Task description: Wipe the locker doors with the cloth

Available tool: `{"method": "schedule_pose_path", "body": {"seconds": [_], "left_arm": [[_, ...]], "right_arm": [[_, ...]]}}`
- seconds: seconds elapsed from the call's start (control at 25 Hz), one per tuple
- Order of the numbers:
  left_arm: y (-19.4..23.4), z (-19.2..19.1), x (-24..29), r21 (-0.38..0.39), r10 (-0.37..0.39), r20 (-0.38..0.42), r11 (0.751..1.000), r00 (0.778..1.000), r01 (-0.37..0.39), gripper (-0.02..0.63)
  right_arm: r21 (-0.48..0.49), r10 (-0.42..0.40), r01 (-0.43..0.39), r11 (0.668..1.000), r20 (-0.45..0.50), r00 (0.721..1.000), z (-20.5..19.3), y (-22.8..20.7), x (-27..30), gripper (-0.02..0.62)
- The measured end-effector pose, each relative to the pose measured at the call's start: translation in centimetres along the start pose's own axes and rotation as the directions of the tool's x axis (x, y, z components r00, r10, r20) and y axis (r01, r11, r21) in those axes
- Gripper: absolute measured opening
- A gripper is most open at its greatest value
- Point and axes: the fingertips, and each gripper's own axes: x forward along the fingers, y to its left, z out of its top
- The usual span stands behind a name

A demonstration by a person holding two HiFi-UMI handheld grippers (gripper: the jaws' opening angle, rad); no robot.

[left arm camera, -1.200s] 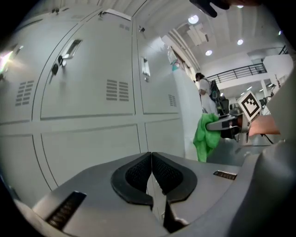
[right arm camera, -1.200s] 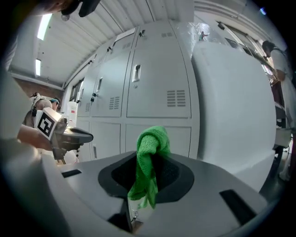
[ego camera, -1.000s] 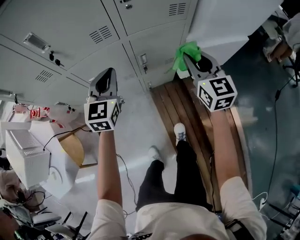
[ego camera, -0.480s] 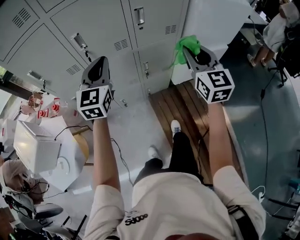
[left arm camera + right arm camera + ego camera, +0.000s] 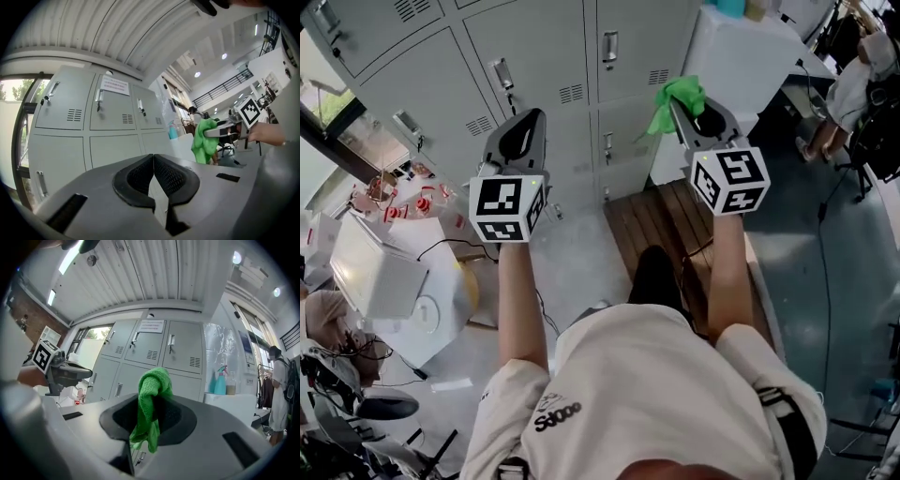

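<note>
Cloth point(image 5: 149, 404): green, bunched, pinched at the tips of the right gripper point(image 5: 680, 108), hanging before the grey locker doors point(image 5: 553, 56).
Right jaws: clamped on the cloth.
Left gripper point(image 5: 153, 176): jaws pressed together, holding nothing.
Writing: paper notice point(image 5: 151, 326) on an upper door, print unreadable.

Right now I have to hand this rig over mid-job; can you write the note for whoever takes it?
Left gripper: jaws together, nothing between them, held up in front of the grey metal locker doors.
Right gripper: jaws shut on the green microfibre cloth, which hangs from them.
Cloth: in the air short of the doors, not pressed on any.
Done: cloth is in hand. Whether any door has been wiped cannot be told.
Left: bring the cloth onto the doors and wipe them.
</note>
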Motion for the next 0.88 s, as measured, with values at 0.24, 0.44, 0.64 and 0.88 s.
{"method": "schedule_pose_path", "body": {"seconds": [0.24, 0.44, 0.64, 0.88], "left_arm": [[-1.4, 0.8, -1.3, 0.037, -0.045, 0.006, 0.998, 0.999, 0.045, 0.018], [-1.7, 0.2, -1.1, 0.028, -0.058, 0.001, 0.998, 0.998, 0.058, 0.018], [-2.1, 0.0, -0.8, 0.023, -0.067, -0.002, 0.997, 0.998, 0.067, 0.018], [-2.3, 0.2, -0.6, 0.054, -0.066, -0.015, 0.996, 0.998, 0.067, 0.018]], "right_arm": [[-0.007, 0.037, -0.037, 0.999, -0.003, 0.999, -0.1, 2.4, -0.7, 0.072], [-0.005, 0.060, -0.060, 0.998, 0.002, 0.998, -0.1, 3.3, -0.4, 0.072], [-0.001, 0.057, -0.057, 0.998, 0.006, 0.998, 0.0, 2.9, -0.6, 0.072], [-0.005, 0.082, -0.082, 0.997, 0.015, 0.997, 0.4, 3.2, -0.7, 0.072]]}}
